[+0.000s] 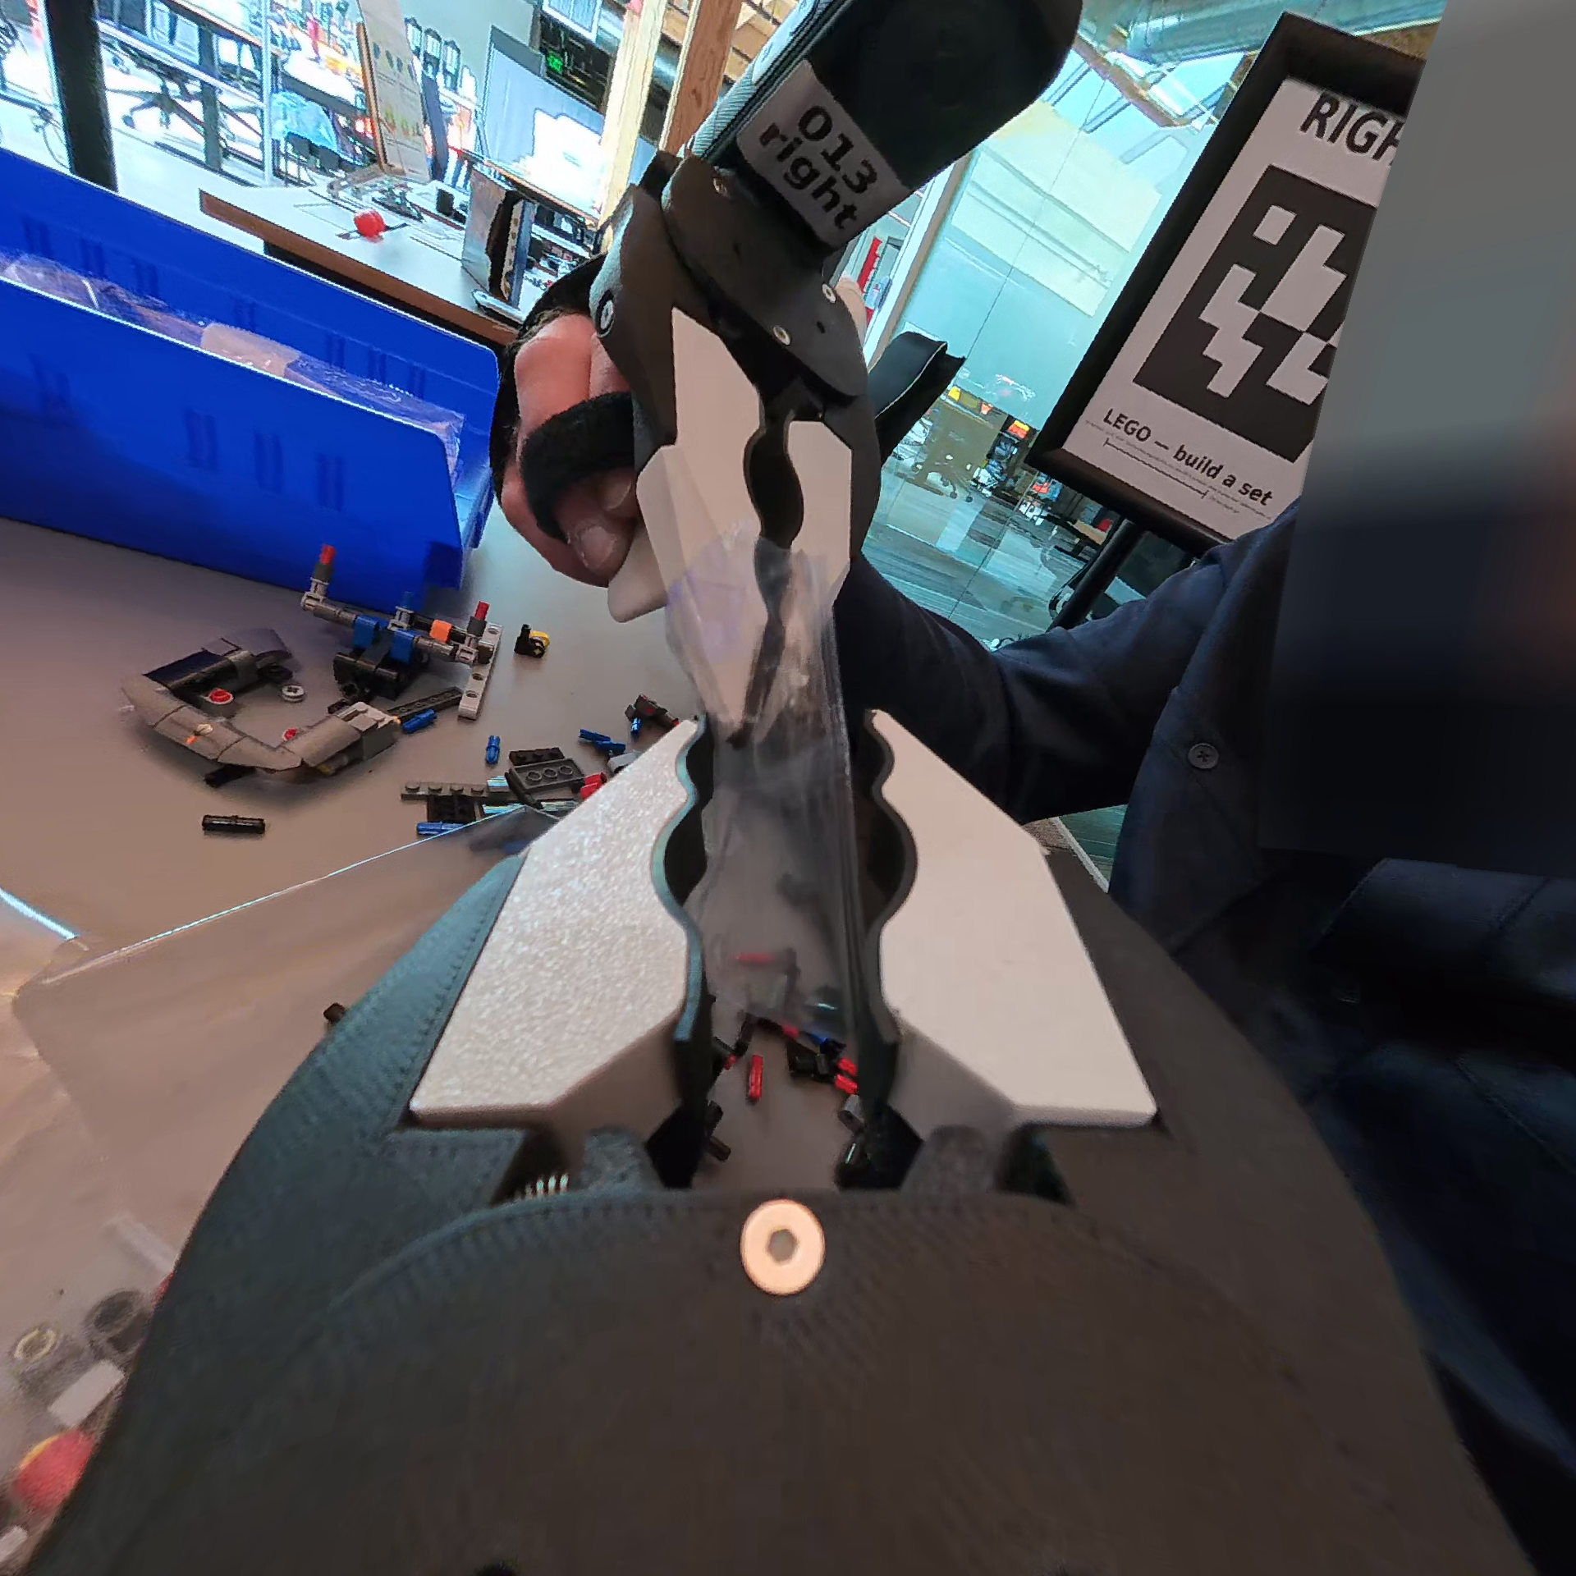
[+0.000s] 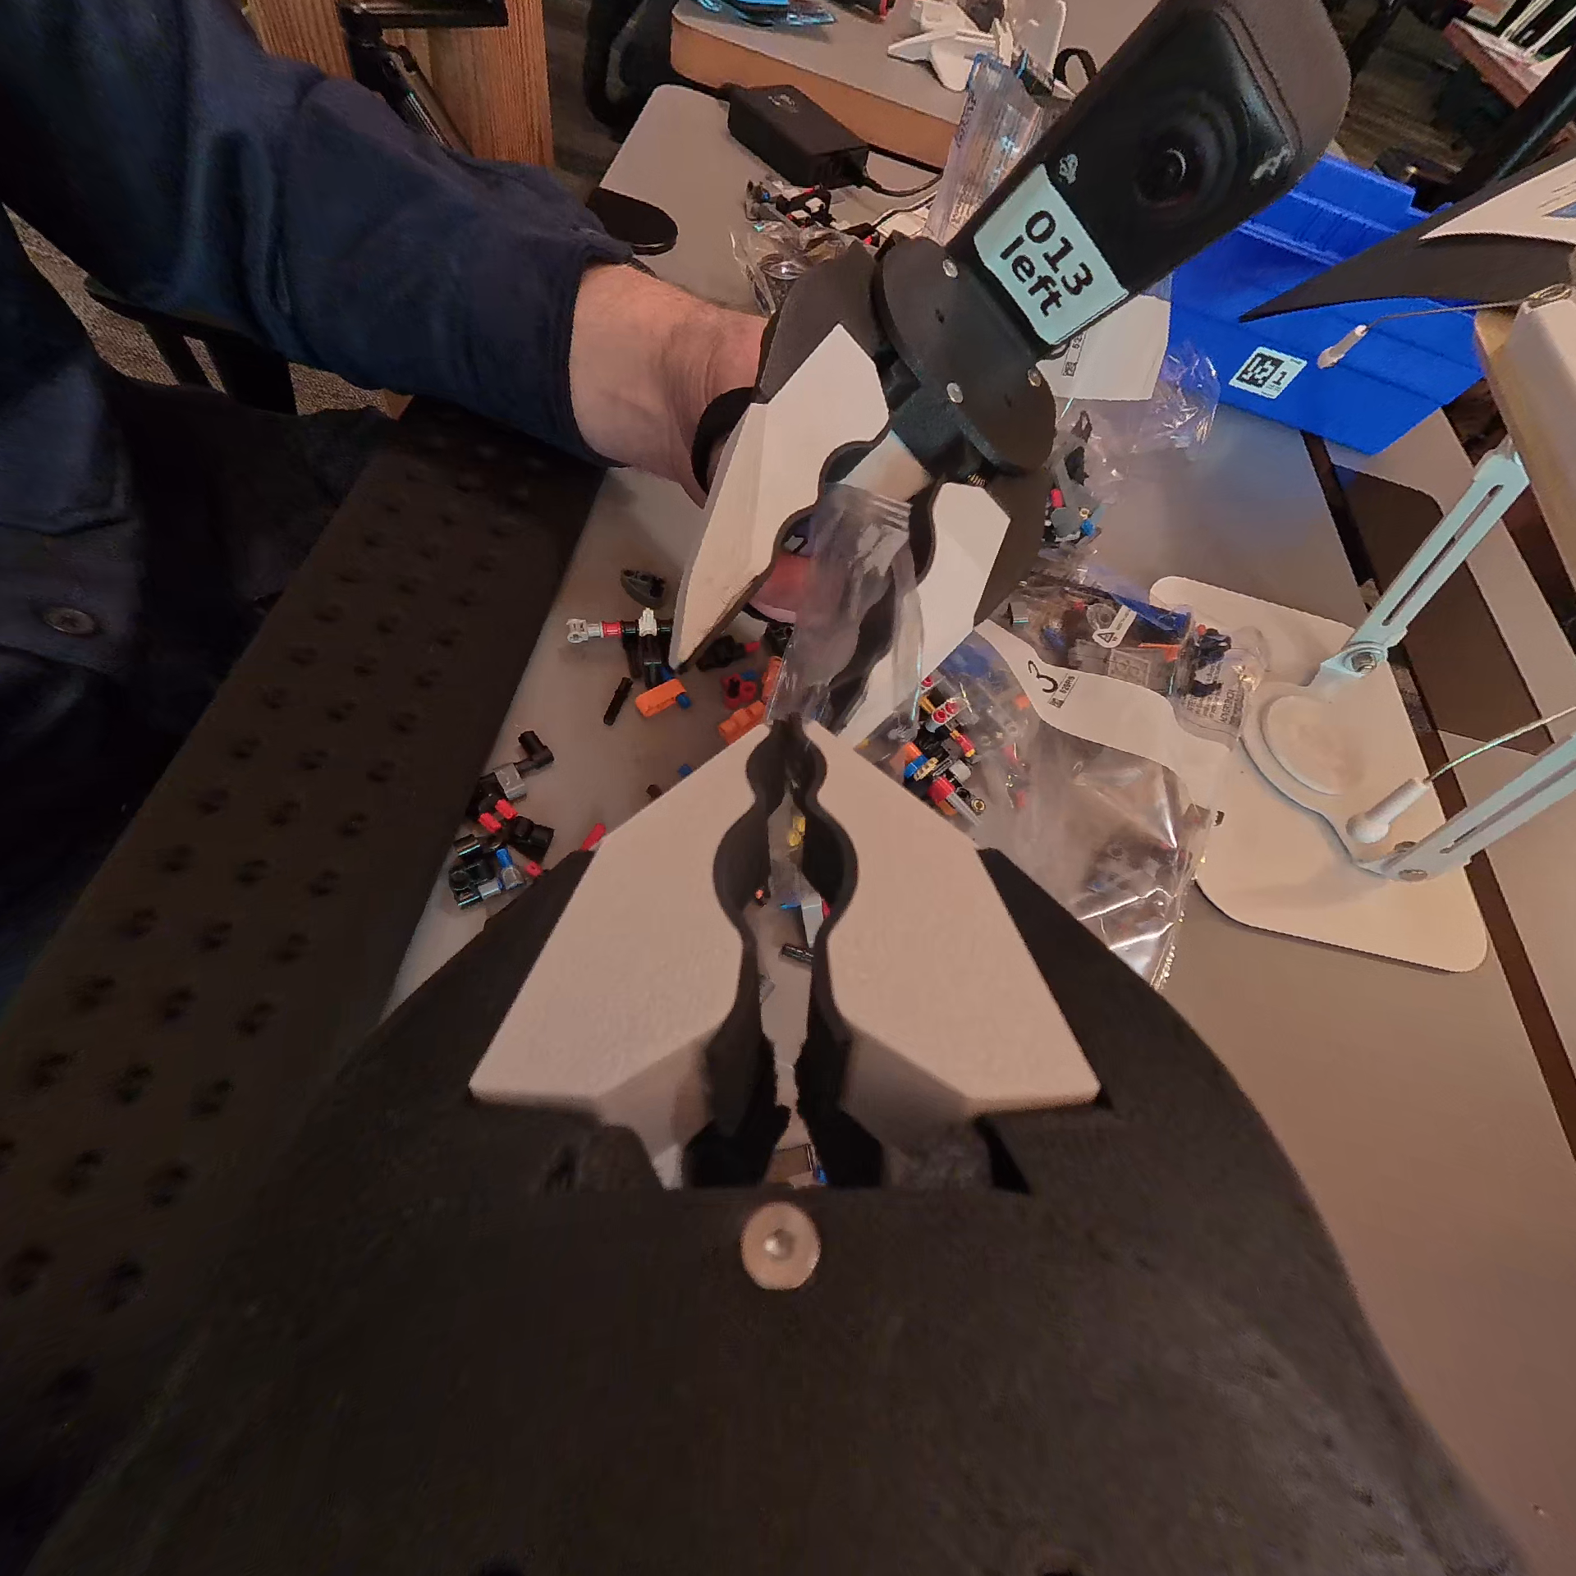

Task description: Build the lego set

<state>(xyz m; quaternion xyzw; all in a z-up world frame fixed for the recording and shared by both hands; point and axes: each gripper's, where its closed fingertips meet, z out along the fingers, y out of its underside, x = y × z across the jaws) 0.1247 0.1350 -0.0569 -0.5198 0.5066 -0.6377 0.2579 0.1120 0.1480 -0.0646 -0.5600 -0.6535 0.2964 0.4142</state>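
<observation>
A small clear bag (image 1: 772, 767) of parts is stretched between both tools above the table (image 1: 128, 853): the left gripper (image 1: 780, 733) is clamped on its lower end, the right gripper (image 2: 789, 729) pinches the upper end, so the two seem to be pulling it open. Small pins (image 1: 789, 1057) lie on the table under the bag. At 9 o'clock from the bag in the left wrist view sits a grey hull section (image 1: 256, 725), and beyond it at 10 o'clock an axle frame (image 1: 409, 635), both only partly assembled. Loose pieces (image 2: 503, 844) lie around them. In the right wrist view, several sealed bags (image 2: 1100, 819) lie at 3 o'clock, one numbered. A blue bin (image 1: 213, 401) stands at 10 o'clock behind the build. I judge the set early on: two sub-assemblies started, most parts unsorted or bagged.
</observation>
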